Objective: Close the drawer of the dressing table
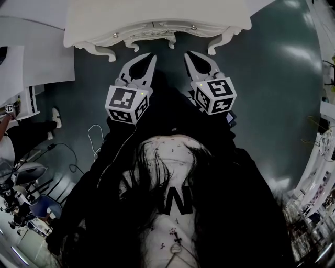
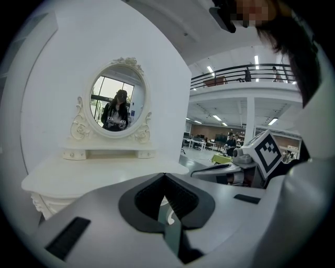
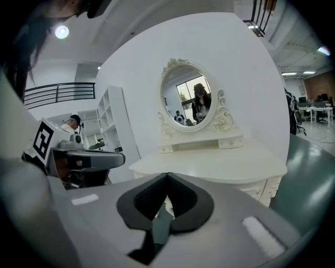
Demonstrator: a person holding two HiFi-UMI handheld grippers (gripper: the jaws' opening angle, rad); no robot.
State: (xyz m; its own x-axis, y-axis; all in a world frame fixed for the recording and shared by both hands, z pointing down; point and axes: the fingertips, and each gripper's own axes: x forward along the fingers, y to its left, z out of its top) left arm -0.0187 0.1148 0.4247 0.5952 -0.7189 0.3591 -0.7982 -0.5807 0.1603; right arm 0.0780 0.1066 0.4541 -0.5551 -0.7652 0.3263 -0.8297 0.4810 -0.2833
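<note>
The white dressing table point(image 1: 104, 15) stands just ahead of me, at the top of the head view. Its drawer front point(image 1: 154, 29) with two small knobs looks flush with the carved apron. My left gripper point(image 1: 148, 56) and right gripper point(image 1: 190, 54) hover side by side a short way in front of it, touching nothing. Both are shut, with nothing between the jaws. In the left gripper view the shut tips point(image 2: 165, 175) point at the table top point(image 2: 104, 175) and oval mirror point(image 2: 116, 102). The right gripper view shows its tips point(image 3: 167, 174) below the mirror point(image 3: 189, 102).
A white panel point(image 2: 162, 78) backs the table. A white cable point(image 1: 94, 137) loops on the dark floor at my left, near chairs point(image 1: 29, 175) and a person's legs. A white shelf unit point(image 3: 112, 125) stands left of the table. More furniture lines the right edge point(image 1: 322, 152).
</note>
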